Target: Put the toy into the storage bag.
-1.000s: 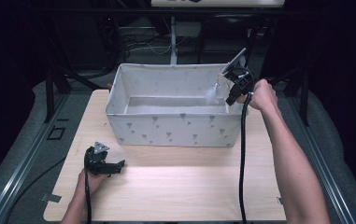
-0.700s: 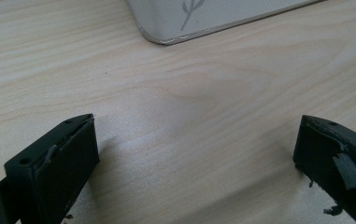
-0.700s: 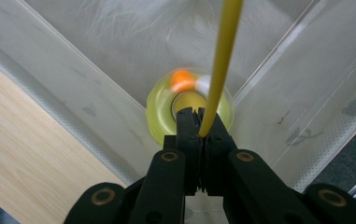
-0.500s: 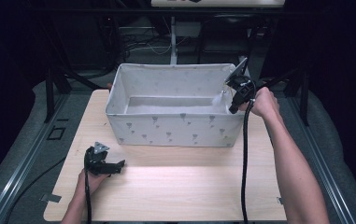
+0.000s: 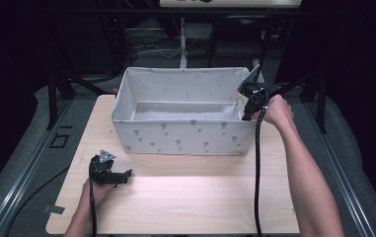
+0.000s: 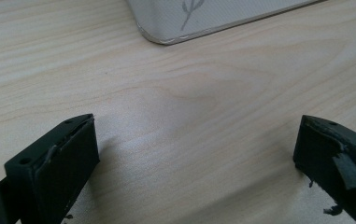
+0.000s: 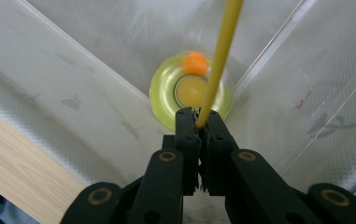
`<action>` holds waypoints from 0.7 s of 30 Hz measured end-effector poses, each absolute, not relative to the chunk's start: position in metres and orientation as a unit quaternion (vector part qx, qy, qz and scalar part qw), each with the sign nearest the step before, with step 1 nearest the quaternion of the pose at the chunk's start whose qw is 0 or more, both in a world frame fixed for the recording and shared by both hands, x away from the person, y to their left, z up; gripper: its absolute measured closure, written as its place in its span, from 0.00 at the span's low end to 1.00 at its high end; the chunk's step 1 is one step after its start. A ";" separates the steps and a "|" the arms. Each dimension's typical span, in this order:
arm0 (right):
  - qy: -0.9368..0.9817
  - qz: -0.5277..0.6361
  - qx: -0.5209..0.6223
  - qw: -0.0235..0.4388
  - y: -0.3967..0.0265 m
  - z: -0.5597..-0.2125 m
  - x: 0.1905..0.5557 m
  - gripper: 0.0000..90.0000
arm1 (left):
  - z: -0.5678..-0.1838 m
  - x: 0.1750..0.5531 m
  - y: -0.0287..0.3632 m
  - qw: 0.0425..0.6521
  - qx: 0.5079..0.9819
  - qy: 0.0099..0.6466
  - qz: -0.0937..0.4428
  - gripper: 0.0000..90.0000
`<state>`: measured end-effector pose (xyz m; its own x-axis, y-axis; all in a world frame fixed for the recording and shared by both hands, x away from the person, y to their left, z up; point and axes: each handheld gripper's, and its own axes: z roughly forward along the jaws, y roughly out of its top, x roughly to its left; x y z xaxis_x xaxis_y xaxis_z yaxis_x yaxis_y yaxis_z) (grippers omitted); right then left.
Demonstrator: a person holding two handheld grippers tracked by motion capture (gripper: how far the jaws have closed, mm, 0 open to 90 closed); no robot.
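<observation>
The right gripper (image 5: 248,109) is at the right end of the white fabric storage bin with grey leaf prints (image 5: 183,136), and it sits lower than a second ago, when it was held above the rim; now its jaws reach down over the bin's right wall toward the inside. In the right gripper view its jaws are clenched on a thin yellow stick (image 7: 218,60), which runs up and away from the tips out of the top of the picture. Below the tips, in the bin's corner, lies a translucent yellow ring-shaped object with an orange knob (image 7: 192,88). The drop suggests that the stick is being brought down into the bin, likely to be set beside the ring, so the placing looks close but not done, since the grip is not released.

The left gripper (image 5: 110,173) rests on the light wooden desk (image 5: 185,197) in front of the bin, unmoved over the same second, with its jaws spread wide and nothing between them; the left gripper view shows bare wood and the bin's near corner.

The high view hides the stick and the ring behind the bin wall. What the ring is stays unclear: it is blurred. The stick's far end is cut off.
</observation>
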<state>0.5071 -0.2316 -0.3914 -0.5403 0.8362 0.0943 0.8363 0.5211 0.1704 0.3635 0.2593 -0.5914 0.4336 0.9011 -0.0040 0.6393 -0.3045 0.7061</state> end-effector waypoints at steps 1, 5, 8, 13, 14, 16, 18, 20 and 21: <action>-0.873 -0.099 -0.477 0.000 -0.232 -0.389 0.507 0.95 | -0.591 0.363 0.259 0.324 0.782 0.492 0.202 0.00; -0.871 -0.112 -0.479 -0.005 -0.235 -0.378 0.504 0.86 | -0.591 0.363 0.259 0.324 0.782 0.492 0.202 0.00; -0.870 -0.125 -0.477 -0.017 -0.237 -0.365 0.500 0.72 | -0.591 0.363 0.259 0.324 0.782 0.492 0.202 0.00; -0.869 -0.142 -0.473 -0.031 -0.238 -0.345 0.493 0.50 | -0.591 0.363 0.259 0.324 0.782 0.492 0.202 0.00; -0.868 -0.145 -0.473 -0.037 -0.238 -0.341 0.491 0.47 | -0.591 0.363 0.259 0.324 0.782 0.492 0.202 0.00; -0.869 -0.153 -0.469 -0.044 -0.236 -0.332 0.487 0.39 | -0.591 0.363 0.259 0.324 0.782 0.493 0.202 0.00; -0.872 -0.160 -0.460 -0.053 -0.234 -0.322 0.480 0.32 | -0.591 0.363 0.259 0.324 0.782 0.492 0.202 0.00; -0.875 -0.163 -0.453 -0.060 -0.230 -0.314 0.474 0.26 | -0.591 0.363 0.259 0.324 0.782 0.493 0.202 0.00; -0.876 -0.164 -0.448 -0.064 -0.228 -0.310 0.471 0.24 | -0.591 0.363 0.259 0.324 0.782 0.492 0.202 0.00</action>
<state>0.4705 -0.2279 -0.3104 -0.5898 0.8068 0.0344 0.7646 0.5442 0.3453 0.3634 0.2593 -0.5913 0.4335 0.9011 -0.0037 0.6395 -0.3048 0.7058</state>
